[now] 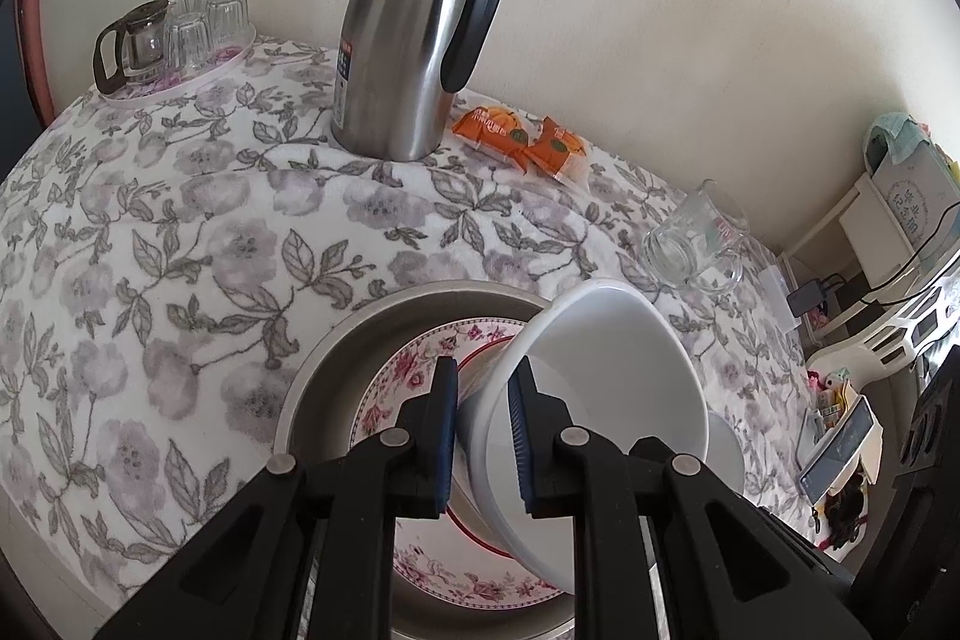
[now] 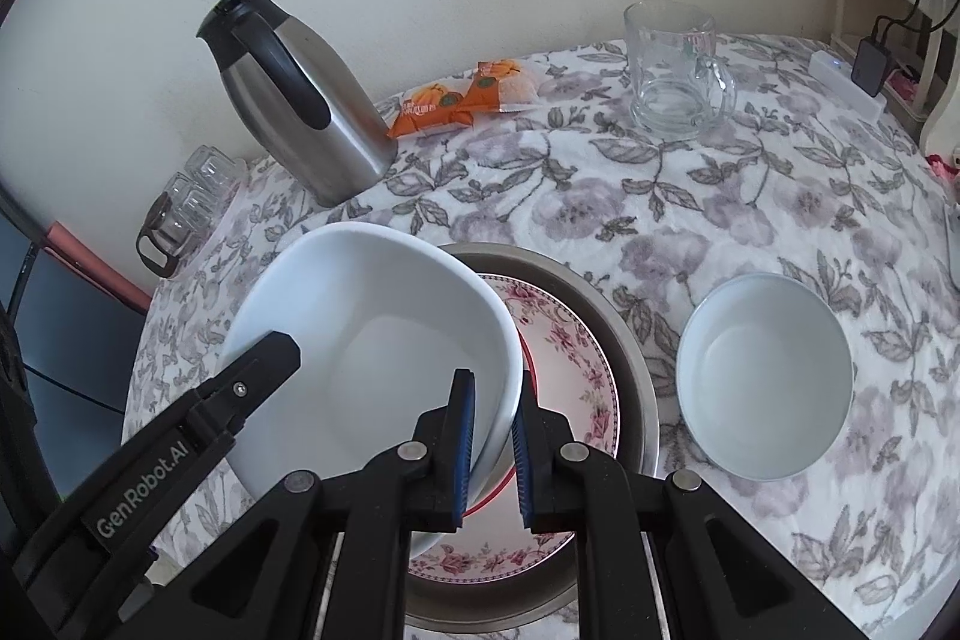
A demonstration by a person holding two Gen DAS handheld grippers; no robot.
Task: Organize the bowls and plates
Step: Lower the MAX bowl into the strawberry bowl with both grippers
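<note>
A large white bowl (image 1: pixel 612 376) (image 2: pixel 384 340) hangs tilted over a metal basin (image 1: pixel 324 382) (image 2: pixel 630 340). My left gripper (image 1: pixel 483 400) is shut on one side of its rim, one pad inside the wall and one outside. My right gripper (image 2: pixel 492 418) is shut on the opposite side of the rim. In the right wrist view, one finger (image 2: pixel 264 358) of the left gripper reaches over the bowl's far edge. A floral plate (image 1: pixel 408 370) (image 2: pixel 570 340) with a red ring lies in the basin, partly hidden by the bowl. A smaller white bowl (image 2: pixel 765 376) stands on the cloth to the basin's right.
On the flowered tablecloth, a steel thermos jug (image 1: pixel 414 34) (image 2: pixel 294 100) stands by the wall. Orange snack packets (image 1: pixel 522 142) lie beside it. A glass mug (image 2: pixel 678 70) stands at the back right, and a tray of glasses with a glass teapot (image 1: pixel 174 34) at the far left.
</note>
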